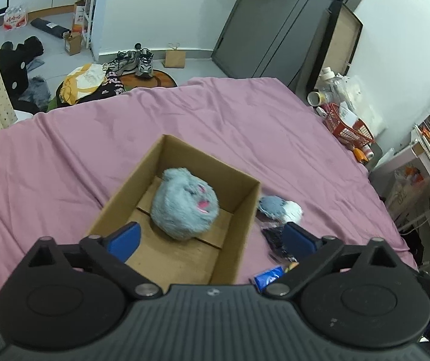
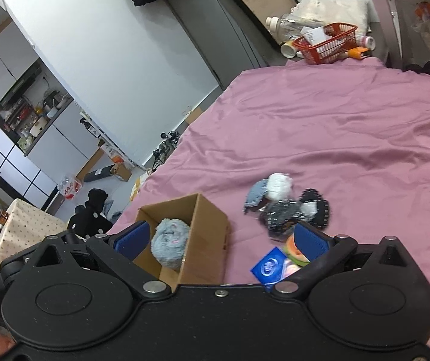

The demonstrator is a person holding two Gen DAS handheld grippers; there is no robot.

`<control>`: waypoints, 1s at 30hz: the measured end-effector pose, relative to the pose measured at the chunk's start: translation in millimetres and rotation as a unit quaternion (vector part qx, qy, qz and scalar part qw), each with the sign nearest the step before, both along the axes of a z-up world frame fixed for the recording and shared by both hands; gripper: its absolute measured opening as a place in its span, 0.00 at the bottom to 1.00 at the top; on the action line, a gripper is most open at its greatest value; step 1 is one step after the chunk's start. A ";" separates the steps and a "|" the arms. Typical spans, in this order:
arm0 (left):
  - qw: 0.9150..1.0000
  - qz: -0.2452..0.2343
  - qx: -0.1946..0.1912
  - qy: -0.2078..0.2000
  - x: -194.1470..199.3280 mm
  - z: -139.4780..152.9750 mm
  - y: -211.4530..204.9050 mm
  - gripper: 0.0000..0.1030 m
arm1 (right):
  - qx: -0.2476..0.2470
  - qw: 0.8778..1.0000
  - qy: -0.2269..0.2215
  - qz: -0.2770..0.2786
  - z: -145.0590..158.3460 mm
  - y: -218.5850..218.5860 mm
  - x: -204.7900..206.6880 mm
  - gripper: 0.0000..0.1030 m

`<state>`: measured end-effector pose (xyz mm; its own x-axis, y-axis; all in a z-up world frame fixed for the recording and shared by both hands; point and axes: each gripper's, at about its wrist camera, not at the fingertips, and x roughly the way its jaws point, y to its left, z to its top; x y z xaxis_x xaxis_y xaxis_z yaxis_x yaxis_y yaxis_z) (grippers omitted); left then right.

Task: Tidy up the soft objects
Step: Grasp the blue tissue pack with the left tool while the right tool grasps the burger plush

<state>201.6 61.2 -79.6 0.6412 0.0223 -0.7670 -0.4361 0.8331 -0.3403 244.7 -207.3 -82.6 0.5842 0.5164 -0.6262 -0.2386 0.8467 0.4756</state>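
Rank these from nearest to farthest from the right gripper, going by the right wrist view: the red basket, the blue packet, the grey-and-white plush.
From the right gripper, open and empty:
1. Blue packet: on the bedsheet, just inside its right finger.
2. Grey-and-white plush: farther out on the sheet, beyond the dark pile, ahead and to the right.
3. Red basket: off the bed's far edge, among bottles.

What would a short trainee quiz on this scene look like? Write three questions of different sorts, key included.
1. True or false: the grey furry plush lies inside the cardboard box.
2. Multiple choice: the blue packet lies A) in the box, B) on the purple bedsheet, C) in the red basket.
3. Fill in: the jaws of the left gripper and the right gripper both stand ____.

Key: 1 true; 2 B; 3 open.
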 end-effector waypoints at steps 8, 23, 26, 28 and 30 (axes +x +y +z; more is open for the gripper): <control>1.000 -0.019 0.011 0.002 -5.4 5.6 -36.4 0.99 | 0.006 1.000 0.014 -0.007 -5.6 -32.2 -0.9 1.00; 0.999 -0.029 0.008 0.021 -4.1 -9.0 -100.4 0.98 | 0.035 0.998 0.045 -0.003 -32.2 -77.4 10.1 1.00; 0.999 -0.034 0.006 0.019 -2.6 -13.9 -109.9 0.96 | 0.050 0.997 0.053 -0.011 -43.4 -83.6 13.2 0.99; 0.999 -0.032 0.000 0.019 -1.0 -18.8 -114.4 0.96 | 0.069 0.996 0.061 -0.012 -52.5 -87.3 14.8 0.95; 0.999 -0.028 -0.006 0.021 0.5 -25.1 -117.7 0.96 | 0.083 0.994 0.070 -0.012 -60.9 -90.1 16.9 0.90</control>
<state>202.0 -56.5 -104.7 0.6090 -0.0214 -0.7929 -0.4030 0.8526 -0.3326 261.6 -297.4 -143.5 0.5099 0.6070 -0.6096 -0.1410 0.7580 0.6369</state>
